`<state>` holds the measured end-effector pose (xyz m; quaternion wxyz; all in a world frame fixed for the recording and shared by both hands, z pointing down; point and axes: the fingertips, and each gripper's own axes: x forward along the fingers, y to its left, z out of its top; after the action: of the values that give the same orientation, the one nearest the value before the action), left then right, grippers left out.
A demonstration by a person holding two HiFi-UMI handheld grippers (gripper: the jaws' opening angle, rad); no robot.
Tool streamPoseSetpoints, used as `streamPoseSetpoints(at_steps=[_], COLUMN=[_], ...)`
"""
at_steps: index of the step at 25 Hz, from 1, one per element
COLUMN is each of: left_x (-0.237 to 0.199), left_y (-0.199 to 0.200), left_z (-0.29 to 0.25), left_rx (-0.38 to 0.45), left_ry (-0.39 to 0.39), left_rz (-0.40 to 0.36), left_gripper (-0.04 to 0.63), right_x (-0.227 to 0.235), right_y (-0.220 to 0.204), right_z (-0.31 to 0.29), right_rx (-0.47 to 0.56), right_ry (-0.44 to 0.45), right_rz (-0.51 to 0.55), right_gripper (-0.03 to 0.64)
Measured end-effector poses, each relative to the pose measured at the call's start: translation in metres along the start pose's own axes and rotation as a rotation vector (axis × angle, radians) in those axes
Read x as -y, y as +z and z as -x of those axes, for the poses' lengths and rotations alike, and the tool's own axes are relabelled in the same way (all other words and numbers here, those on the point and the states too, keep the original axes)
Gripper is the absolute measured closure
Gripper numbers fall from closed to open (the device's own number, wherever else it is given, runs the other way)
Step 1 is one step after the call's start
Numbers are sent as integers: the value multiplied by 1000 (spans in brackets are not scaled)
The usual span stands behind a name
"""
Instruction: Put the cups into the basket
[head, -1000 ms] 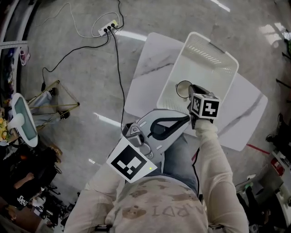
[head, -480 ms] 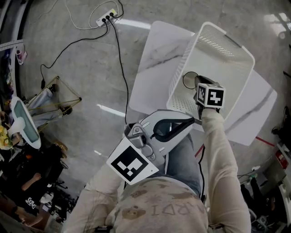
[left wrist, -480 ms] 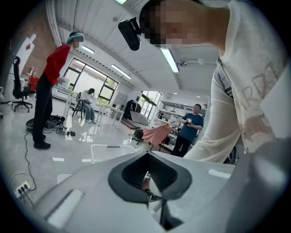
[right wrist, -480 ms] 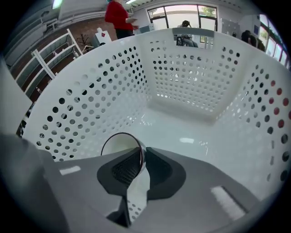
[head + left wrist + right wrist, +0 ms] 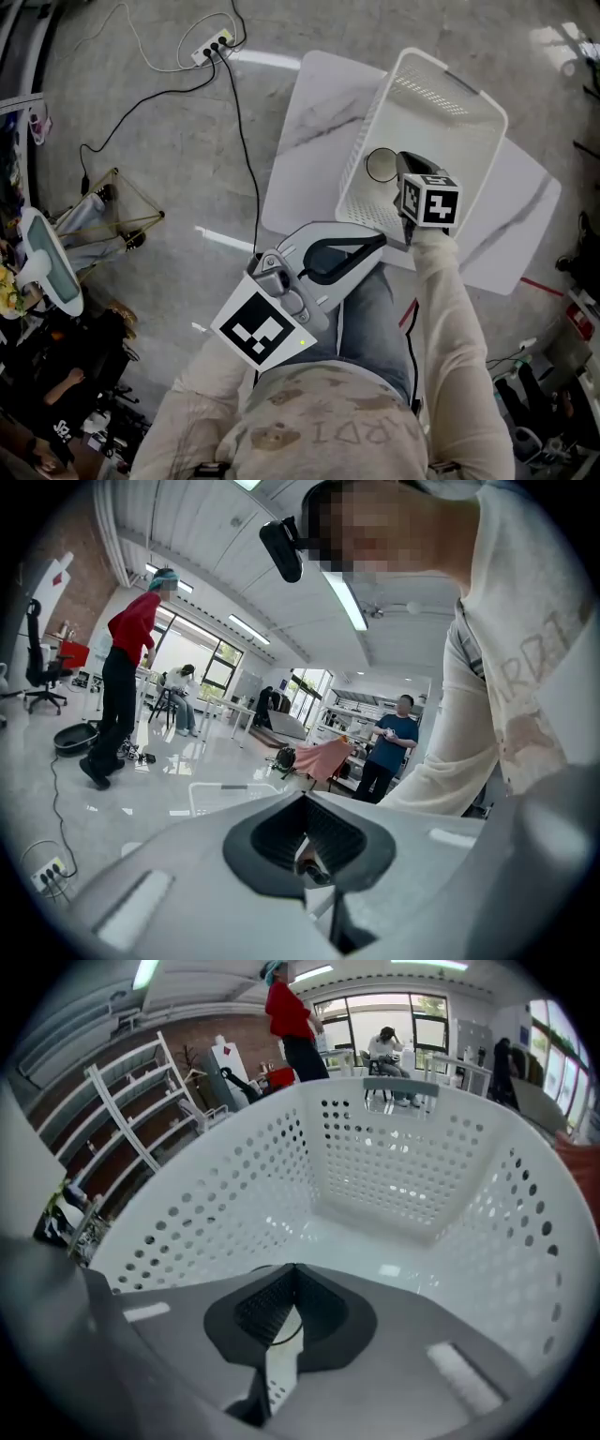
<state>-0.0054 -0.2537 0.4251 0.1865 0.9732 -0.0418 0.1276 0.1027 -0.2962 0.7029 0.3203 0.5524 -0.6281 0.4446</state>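
A white perforated basket (image 5: pixel 441 70) stands on a white marble table (image 5: pixel 309 122). My right gripper (image 5: pixel 401 161) reaches over the basket's near rim, low in its near left part. It is shut on the thin wall of a pale cup (image 5: pixel 380 167) whose round mouth faces up. In the right gripper view the basket's walls (image 5: pixel 375 1157) fill the picture. There the right gripper (image 5: pixel 292 1279) pinches the cup (image 5: pixel 281 1349), seen as a white strip with a dark rim arc. My left gripper (image 5: pixel 375 246) is shut and empty over my lap, short of the table. In its own view the left gripper (image 5: pixel 305 808) points up into the room.
A power strip (image 5: pixel 214 42) with cables lies on the floor left of the table. A folding frame (image 5: pixel 112 211) stands further left. Bare tabletop shows left and right of the basket. People (image 5: pixel 122 677) and desks are far off across the room.
The right gripper and the cup stay low in the basket's near left part, shifting only slightly. The left gripper has held still by my lap. My head view has drifted a little.
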Motion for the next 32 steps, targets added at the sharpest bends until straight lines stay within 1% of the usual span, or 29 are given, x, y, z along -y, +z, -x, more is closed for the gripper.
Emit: streamPoseSetpoints(at_steps=[3,6,10,13,18,20,23,28,32], left_x=[6,13,31,48,74,85,103,127,139], left_y=[11,25,47,66,95,104,116,134,143], left_z=[1,-1,-5,-9,-14,-16,-20,-25,-28], left_rx=[14,31,58,80,112,124,135,141,147], left_ry=[-4,-8,-20,-29,-33,-27,-13,-15,-9], left_rz=[-18,-50,-70,-83,-162,-170,-162,-208,-219], left_gripper=[595,595,595,595,595,595,595,595,595], right_x=[-15,-30,-56,-71,-86,-89,-93,-103,-107], right_y=[16,35,56,68,74,71,62,53,51], right_z=[22,57,121,178,277,316,368,428,452], right_rx=[51,136,269,378,560,632,732,857,921], right_ry=[70,132,218,263,287,304,335,354,381], right_rz=[-24,-28,-1,16,74,74,76,118,134], right_gripper=[591,591,591,591,591,591,591,591,591])
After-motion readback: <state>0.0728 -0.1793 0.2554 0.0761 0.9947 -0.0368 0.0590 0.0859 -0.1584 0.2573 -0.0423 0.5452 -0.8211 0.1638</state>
